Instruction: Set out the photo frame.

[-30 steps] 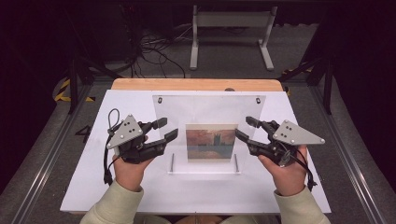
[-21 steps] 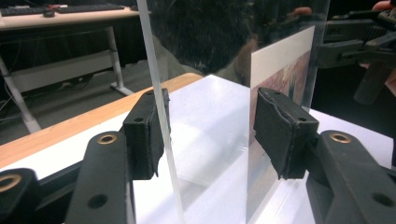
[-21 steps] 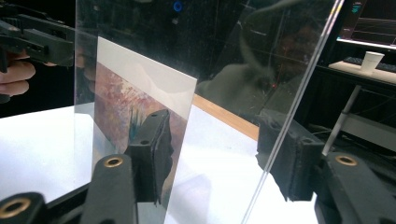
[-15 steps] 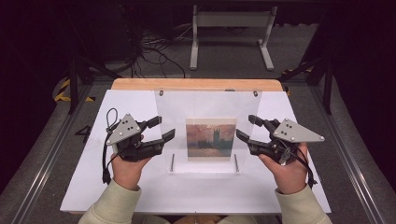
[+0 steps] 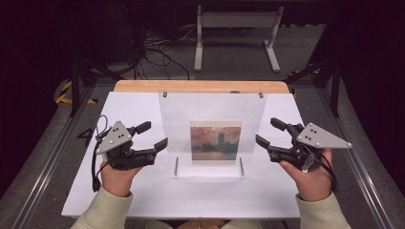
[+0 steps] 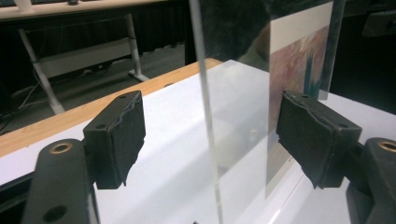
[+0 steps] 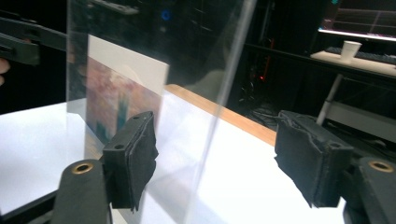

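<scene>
1. We are seeing both grippers drawn outward from the clear acrylic stand [image 5: 212, 109] since the earlier frames, and their jaws have just been opening; nothing is being pressed between the pads.
2. We are holding the left gripper [image 5: 155, 136] at nine o'clock of the stand, jaws spread wide, with the panel's left edge standing in the gap untouched.
3. We are holding the right gripper [image 5: 270, 133] at three o'clock of the stand, jaws likewise apart and gripping nothing, with the panel's right edge between them.
4. The stand is sitting upright at the middle of the white board [image 5: 143, 200], carrying the painted picture [image 5: 215, 142] toward six o'clock of its face.
5. The left gripper view is giving us the panel edge-on [image 6: 205, 93] between its pads [image 6: 126, 135]; the high view is not showing that clearance.
6. The right gripper view is showing a paper cup [image 7: 350, 49] at one o'clock.
7. We are counting two grippers, one stand, one picture, one cup.
</scene>
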Motion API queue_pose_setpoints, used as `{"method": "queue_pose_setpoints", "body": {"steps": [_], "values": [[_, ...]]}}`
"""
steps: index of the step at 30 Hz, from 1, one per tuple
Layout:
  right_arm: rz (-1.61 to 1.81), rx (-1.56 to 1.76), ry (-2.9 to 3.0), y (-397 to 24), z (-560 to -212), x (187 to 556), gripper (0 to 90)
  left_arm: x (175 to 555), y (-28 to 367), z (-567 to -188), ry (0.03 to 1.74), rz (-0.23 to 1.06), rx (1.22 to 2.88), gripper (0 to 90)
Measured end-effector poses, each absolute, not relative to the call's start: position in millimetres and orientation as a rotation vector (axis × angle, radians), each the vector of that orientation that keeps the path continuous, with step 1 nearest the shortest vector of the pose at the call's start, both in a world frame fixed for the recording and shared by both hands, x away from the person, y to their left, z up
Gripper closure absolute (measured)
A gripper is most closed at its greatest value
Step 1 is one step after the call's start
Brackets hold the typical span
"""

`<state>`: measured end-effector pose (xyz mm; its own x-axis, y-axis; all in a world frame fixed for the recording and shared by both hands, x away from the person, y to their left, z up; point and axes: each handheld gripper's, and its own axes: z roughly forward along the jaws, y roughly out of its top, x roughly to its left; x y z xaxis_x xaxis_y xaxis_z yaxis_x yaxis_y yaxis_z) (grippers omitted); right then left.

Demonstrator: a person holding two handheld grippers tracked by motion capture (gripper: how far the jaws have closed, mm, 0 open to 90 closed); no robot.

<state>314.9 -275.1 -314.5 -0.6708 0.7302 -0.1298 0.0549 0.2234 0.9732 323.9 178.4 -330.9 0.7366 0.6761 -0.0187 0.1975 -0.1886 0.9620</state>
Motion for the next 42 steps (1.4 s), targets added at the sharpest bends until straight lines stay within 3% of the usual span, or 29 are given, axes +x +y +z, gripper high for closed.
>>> {"method": "queue_pose_setpoints", "body": {"steps": [20, 29, 42], "values": [[1.377, 0.923, 1.95, -327, -357, 317, 20.5, 325, 239, -396, 0.848, 0.498, 1.814, 18.2], [1.339, 0.984, 1.973, -341, -385, 322, 18.2, 330, 251, -425, 0.825, 0.511, 1.889, 16.0], [1.271, 1.076, 2.066, -353, -432, 335, 15.6, 340, 261, -461, 0.843, 0.409, 1.926, 16.4]]}}
